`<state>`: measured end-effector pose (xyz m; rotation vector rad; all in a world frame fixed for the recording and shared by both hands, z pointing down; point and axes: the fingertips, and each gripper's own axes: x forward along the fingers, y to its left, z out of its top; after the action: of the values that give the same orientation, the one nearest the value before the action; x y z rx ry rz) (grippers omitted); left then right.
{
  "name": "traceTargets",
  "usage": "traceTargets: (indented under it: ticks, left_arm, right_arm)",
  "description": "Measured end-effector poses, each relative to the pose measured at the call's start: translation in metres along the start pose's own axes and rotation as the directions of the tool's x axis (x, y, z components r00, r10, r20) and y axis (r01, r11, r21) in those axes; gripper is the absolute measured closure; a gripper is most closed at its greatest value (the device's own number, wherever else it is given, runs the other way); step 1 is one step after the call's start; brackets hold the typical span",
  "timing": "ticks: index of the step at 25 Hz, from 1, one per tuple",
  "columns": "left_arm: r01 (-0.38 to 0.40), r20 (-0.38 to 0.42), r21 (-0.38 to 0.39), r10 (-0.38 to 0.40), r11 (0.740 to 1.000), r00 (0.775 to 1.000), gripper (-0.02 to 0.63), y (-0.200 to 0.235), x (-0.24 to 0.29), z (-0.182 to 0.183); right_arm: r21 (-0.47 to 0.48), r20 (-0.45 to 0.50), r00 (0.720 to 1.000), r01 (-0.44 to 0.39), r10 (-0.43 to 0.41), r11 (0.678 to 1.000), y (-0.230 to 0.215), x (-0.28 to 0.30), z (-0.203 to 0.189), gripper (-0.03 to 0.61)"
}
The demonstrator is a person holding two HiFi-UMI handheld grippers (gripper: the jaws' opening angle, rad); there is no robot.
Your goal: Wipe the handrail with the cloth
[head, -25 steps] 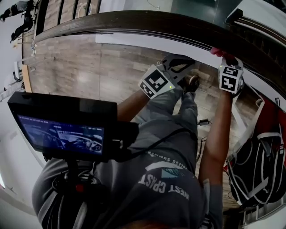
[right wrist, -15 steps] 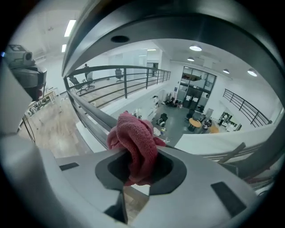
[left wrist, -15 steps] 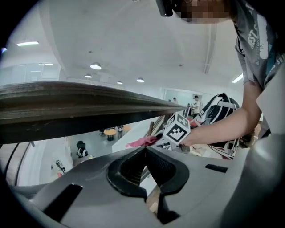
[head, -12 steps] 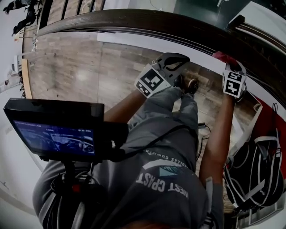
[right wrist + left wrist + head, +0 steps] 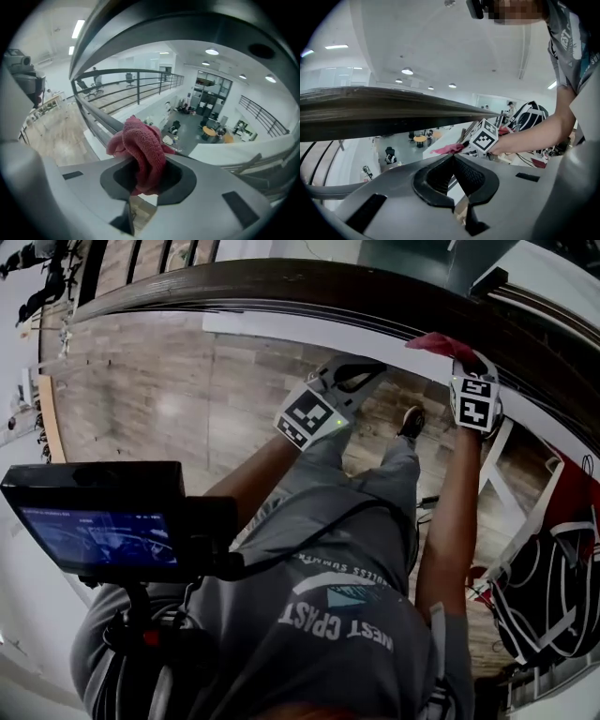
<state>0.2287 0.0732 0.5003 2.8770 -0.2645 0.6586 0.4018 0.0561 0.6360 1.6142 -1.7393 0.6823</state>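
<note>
Two grippers are being held up close to a dark wooden handrail, which is curving across the top of the head view.

- A red cloth is being clamped between the jaws of the right gripper. The cloth is bunched, with a wad sticking out past the jaw tips and a short end hanging below them.
- In the head view the cloth is being held at the near lower edge of the handrail, right of its middle. Whether it is actually touching the wood cannot be confirmed.
- The left gripper is being held under the handrail, well apart from the right one and to its left. Its jaws are being pressed together at the tips, with nothing caught between them.
- A small screen is being carried on a mount at the lower left of the head view.
- A black-and-white backpack is lying on the plank floor at the far right.
</note>
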Motion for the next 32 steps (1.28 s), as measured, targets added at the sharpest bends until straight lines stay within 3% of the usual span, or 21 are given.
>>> traceTargets:
  ticks: [3,5,10,13,17,19,25,29,32]
  left_arm:
    - [0.029,0.016,0.014,-0.030,0.999,0.999,0.607,0.043,-0.039,-0.007]
    - [0.041,0.005,0.016,-0.041,0.999,0.999,0.607,0.060,-0.065,-0.021]
    - [0.052,-0.006,0.054,-0.051,0.997,0.999,0.607,0.067,-0.087,-0.035]
    - [0.043,-0.005,0.050,-0.043,0.998,0.999,0.607,0.069,-0.101,-0.045]
    - [0.040,0.007,0.019,-0.040,0.999,0.999,0.607,0.096,-0.132,-0.061]
    - [0.052,0.012,0.001,-0.052,0.999,0.999,0.607,0.114,-0.148,-0.067]
    - [0.093,0.008,-0.005,-0.093,0.996,0.996,0.607,0.128,-0.153,-0.077]
    - [0.102,0.018,0.000,-0.102,0.995,0.995,0.607,0.130,-0.144,-0.069]
    - [0.089,0.023,0.007,-0.089,0.996,0.996,0.607,0.127,-0.137,-0.059]
  right_arm:
    - [0.102,-0.090,0.988,0.134,-0.125,0.986,-0.017,0.003,-0.018,0.506]
    - [0.129,-0.122,0.986,0.132,-0.116,0.983,0.007,0.017,-0.019,0.506]
    - [0.042,-0.009,0.997,0.074,-0.074,0.996,0.073,0.028,0.032,0.505]
    - [0.033,0.054,0.991,0.123,-0.125,0.992,0.072,0.010,0.048,0.506]
    - [0.090,-0.049,0.974,0.227,-0.223,0.970,0.041,0.016,0.035,0.506]
    - [0.077,-0.091,0.966,0.248,-0.241,0.966,0.052,0.029,0.044,0.506]
    - [-0.141,-0.065,0.989,0.125,-0.135,0.982,0.158,0.074,0.113,0.508]
    - [-0.046,-0.020,0.999,0.042,-0.043,0.998,0.166,0.078,0.113,0.506]
    - [0.030,-0.035,0.995,0.091,-0.090,0.995,0.117,0.056,0.086,0.506]
